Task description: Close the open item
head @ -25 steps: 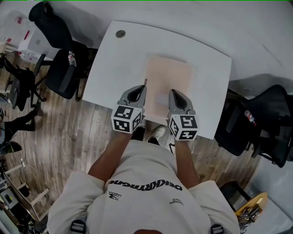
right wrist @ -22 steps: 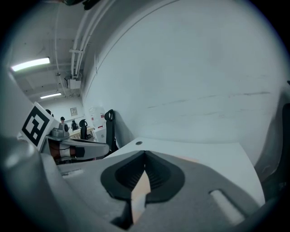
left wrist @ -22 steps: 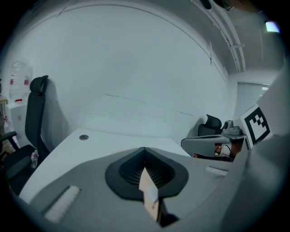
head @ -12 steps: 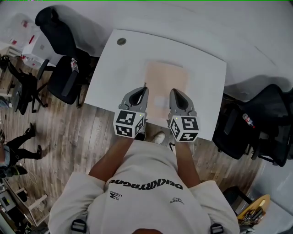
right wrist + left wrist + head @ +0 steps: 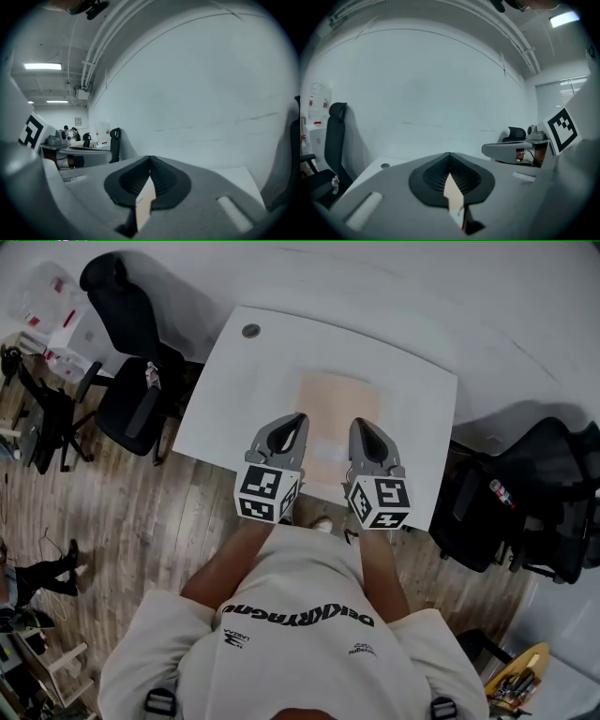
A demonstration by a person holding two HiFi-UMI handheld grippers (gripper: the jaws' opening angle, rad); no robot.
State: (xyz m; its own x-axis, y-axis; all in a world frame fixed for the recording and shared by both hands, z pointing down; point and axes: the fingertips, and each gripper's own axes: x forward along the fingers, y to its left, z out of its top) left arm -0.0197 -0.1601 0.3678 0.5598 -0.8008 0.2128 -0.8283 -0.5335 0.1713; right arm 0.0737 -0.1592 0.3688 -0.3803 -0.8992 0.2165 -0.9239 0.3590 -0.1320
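Jaws on both tools are pressed together, each with only a thin peach sliver in its seam. In the left gripper view, the left gripper (image 5: 450, 161) has its dark ribbed pads closed on a narrow strip of the peach folder (image 5: 452, 190), which stands edge-on between them. The right gripper view shows the same: the right gripper (image 5: 150, 163) is closed on a thin peach sheet edge (image 5: 144, 204) that rises from the gap. From the head view the peach folder (image 5: 339, 404) lies flat on the white table (image 5: 239, 381), roughly at its middle, with a pale label on its near part. The left gripper (image 5: 297, 419) sits at the folder's near left edge and the right gripper (image 5: 360, 424) over its near right part, both pointing away from the person, side by side and apart from each other. A black office chair (image 5: 131, 371) stands off the table's far left corner, and another black chair (image 5: 553, 484) to the right.
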